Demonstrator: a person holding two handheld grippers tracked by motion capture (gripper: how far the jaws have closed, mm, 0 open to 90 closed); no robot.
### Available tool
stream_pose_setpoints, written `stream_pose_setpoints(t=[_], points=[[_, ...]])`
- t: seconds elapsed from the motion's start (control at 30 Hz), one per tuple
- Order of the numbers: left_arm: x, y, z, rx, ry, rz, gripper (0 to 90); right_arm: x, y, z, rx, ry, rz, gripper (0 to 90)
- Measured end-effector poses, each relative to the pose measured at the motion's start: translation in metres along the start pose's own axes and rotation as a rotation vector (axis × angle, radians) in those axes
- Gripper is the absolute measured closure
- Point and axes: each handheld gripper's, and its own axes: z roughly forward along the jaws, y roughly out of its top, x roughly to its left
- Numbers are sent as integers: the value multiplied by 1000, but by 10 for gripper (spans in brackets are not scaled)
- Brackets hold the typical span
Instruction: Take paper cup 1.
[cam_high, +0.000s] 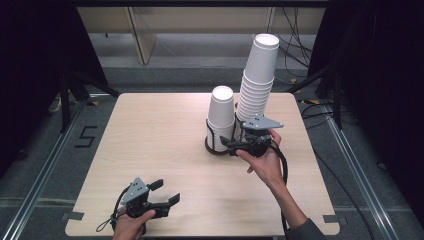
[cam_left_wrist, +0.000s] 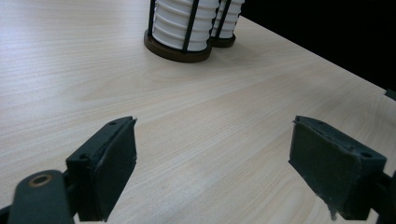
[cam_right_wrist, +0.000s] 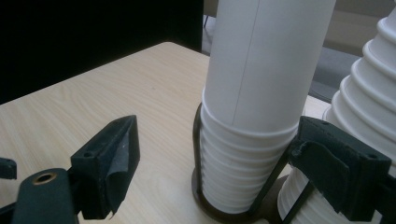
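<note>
While the desk (cam_high: 150, 150) is bare apart from the two cup stacks, work from the big items down. The tall stack (cam_high: 257, 80) leans away from you at the far right; the short stack (cam_high: 221, 117) sits just left of it in a dark wire holder (cam_high: 215, 145), the two nearly touching.

Your right hand-held gripper (cam_high: 235, 142) is at the base of the short stack, jaws spread, nothing pinched. In the right gripper view the short stack (cam_right_wrist: 252, 116) stands between the jaws and closer to the right one; contact there I can't confirm. Likely next: grab the top cup. Go above the holder wires, centre the cup between the jaws, close gently, lift straight so the tall stack isn't knocked.

Left hand-held gripper (cam_high: 165, 192) sits at the near edge, jaws apart, empty.
</note>
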Motion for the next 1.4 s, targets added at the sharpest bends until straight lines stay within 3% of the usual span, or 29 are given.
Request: stream_pose_setpoints(t=[0.17, 0.2, 0.43, 0.53, 0.57, 0.67, 0.97, 1.4], points=[[-1, 1, -1, 17, 15, -1, 144, -3, 10, 10, -17, -18, 42, 157], [0, 0, 0, 1, -4, 0, 144, -5, 12, 11, -16, -26, 37, 157], [0, 0, 1, 2, -3, -4, 144, -9, 27, 22, -23, -74, 53, 156], [-1, 0, 1, 3, -7, -1, 144, -10, 32, 28, -1, -92, 61, 157], [-1, 0, 0, 6, -3, 1, 144, -11, 33, 31, -6, -95, 34, 157], [-1, 1, -1, 19, 11, 1, 144, -12, 39, 37, 3, -112, 66, 157], [0, 0, 0, 0, -2, -4, 144, -11, 47, 48, 10, -139, 61, 154], [-1, 0, 1, 3, -3, -5, 144, -9, 55, 64, 35, -193, 93, 154]])
